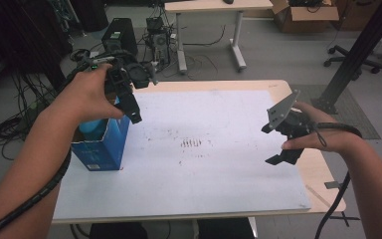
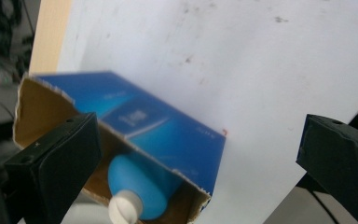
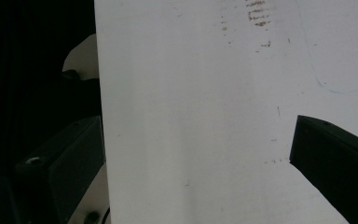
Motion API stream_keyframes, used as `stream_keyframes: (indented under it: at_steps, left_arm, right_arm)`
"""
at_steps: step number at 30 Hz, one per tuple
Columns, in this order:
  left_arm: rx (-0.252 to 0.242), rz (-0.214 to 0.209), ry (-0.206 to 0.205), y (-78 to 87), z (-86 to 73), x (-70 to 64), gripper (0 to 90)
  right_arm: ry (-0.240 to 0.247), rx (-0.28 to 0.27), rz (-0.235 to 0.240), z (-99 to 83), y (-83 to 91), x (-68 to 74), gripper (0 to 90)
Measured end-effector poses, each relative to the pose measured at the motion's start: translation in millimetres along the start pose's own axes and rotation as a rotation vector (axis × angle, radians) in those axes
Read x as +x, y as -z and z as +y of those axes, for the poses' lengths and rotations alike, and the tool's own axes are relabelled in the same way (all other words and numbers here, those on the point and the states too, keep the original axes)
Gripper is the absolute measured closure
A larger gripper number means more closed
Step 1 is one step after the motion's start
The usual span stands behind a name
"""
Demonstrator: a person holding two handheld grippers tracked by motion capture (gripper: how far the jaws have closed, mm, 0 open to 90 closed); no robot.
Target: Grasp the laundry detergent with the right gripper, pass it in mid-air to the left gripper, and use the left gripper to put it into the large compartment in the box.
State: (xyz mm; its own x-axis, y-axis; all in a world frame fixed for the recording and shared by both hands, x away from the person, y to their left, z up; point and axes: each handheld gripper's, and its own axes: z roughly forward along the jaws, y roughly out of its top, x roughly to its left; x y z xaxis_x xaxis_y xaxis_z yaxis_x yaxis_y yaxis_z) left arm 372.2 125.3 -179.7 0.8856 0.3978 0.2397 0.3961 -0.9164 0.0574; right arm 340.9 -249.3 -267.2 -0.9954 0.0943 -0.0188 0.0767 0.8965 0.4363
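Both my claws gape wide: left gripper (image 1: 131, 102) over the open blue cardboard box (image 1: 103, 145) holding a blue plastic bottle (image 2: 142, 186), right gripper (image 1: 274, 144) idle. A jaw could catch the flap and tip the box.

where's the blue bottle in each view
High view: the blue bottle is at the left, poking out of the open blue box, under the left hand-held gripper.
Left gripper view: bottom centre-left, white cap toward the camera, inside the box, between the open jaws.
Right gripper view: not in it.
Shared landmark: the white board with its dark smudges.
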Motion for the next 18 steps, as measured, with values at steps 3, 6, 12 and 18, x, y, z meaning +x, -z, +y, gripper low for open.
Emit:
stream_keyframes:
  at_steps: [3,6,12,18]
  left_arm:
    - [-0.019,-0.018,-0.131,4.4,6.5,-12.3,0.2]
    - [-0.028,-0.025,-0.205,5.2,9.1,-19.4,0.2]
    - [-0.02,-0.083,-0.326,0.5,17.8,-31.0,0.2]
    - [-0.027,-0.136,-0.365,-11.9,26.8,-33.2,0.2]
  right_arm:
    - [0.009,0.021,0.0,1.8,4.5,4.3,3.0]
    - [0.009,0.028,0.0,2.4,7.0,5.0,2.9]
    - [-0.002,0.071,0.001,4.5,8.2,2.4,3.0]
    - [-0.013,0.119,0.0,9.9,3.1,-7.4,3.0]
